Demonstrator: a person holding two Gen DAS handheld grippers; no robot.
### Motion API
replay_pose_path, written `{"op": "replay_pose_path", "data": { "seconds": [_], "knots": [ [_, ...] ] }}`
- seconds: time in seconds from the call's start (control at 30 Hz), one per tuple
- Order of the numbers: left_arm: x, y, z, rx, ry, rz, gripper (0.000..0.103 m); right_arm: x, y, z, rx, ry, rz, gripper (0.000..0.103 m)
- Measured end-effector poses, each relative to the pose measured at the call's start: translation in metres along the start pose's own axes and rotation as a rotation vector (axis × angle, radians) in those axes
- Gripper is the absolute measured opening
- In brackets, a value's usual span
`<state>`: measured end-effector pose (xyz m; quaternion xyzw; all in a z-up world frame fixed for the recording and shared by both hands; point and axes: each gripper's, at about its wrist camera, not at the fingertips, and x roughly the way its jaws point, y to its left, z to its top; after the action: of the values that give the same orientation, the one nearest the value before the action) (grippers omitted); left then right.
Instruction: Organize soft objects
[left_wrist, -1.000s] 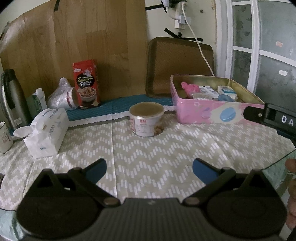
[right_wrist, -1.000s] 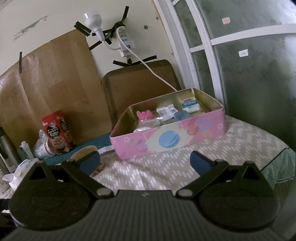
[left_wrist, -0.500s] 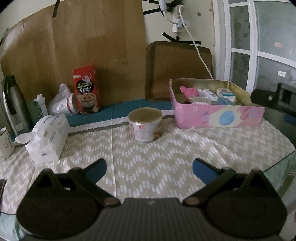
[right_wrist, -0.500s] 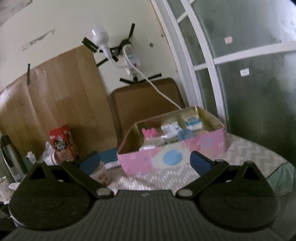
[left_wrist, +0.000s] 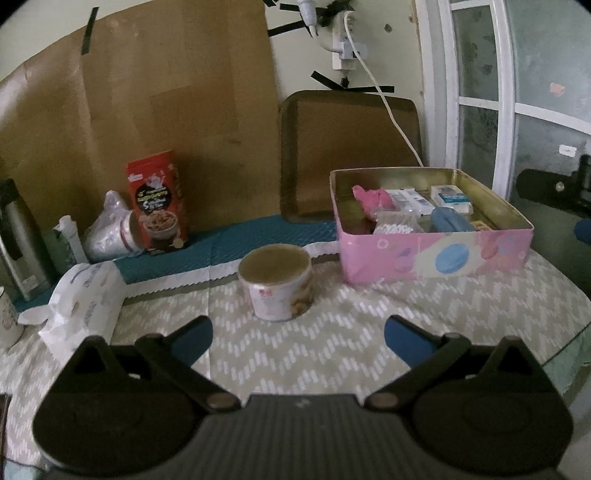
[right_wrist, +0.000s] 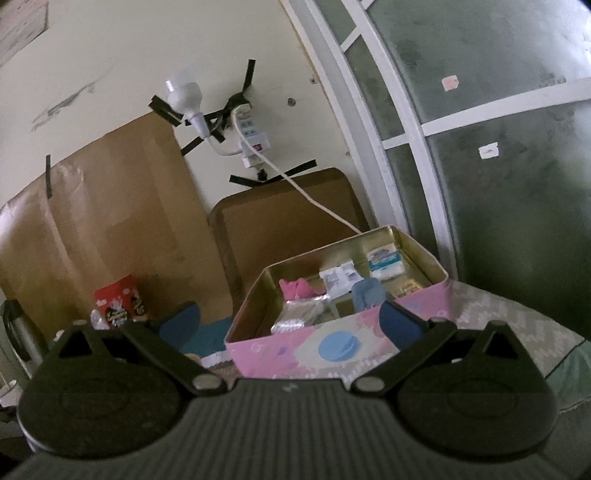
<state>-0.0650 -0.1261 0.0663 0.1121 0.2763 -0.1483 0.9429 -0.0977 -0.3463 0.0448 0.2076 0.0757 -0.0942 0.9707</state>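
Tablecloth (left_wrist: 332, 332): beige, white chevron dashes. Mat (left_wrist: 240, 243) behind it: teal, white scalloped edge. Tin (left_wrist: 436, 254): pink outside with blue and pastel rounds, gold inside. Soft item (left_wrist: 373, 199) in tin: bright pink. Carton (left_wrist: 159, 206): red, dark lower half. Tissue pack (left_wrist: 85, 306): white. Finger pads (left_wrist: 194, 338): blue on black.

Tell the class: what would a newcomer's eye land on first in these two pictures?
Probably the open pink tin at the right of the table, filled with small packets and a pink soft item. Next, the round lidded tub standing alone mid-table, and the red box against the brown board behind.
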Motion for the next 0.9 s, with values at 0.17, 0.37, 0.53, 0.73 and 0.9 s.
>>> {"op": "replay_pose_path", "data": {
  "seconds": [0.17,0.37,0.53,0.73,0.9],
  "knots": [
    [0.014,-0.014,0.012,0.028,0.006,0.001,0.103,0.009,-0.013,0.003,0.032,0.008,0.001,0.103],
    [0.031,-0.029,0.024,0.055,0.026,0.004,0.103,0.022,-0.03,0.004,0.079,0.038,-0.005,0.103],
    [0.04,-0.037,0.029,0.076,0.043,-0.003,0.103,0.028,-0.039,0.006,0.097,0.042,-0.004,0.103],
    [0.046,-0.042,0.034,0.095,0.049,-0.008,0.103,0.033,-0.044,0.009,0.111,0.042,-0.007,0.103],
    [0.051,-0.042,0.034,0.096,0.061,-0.018,0.103,0.038,-0.045,0.006,0.115,0.064,-0.014,0.103]
  ]
}}
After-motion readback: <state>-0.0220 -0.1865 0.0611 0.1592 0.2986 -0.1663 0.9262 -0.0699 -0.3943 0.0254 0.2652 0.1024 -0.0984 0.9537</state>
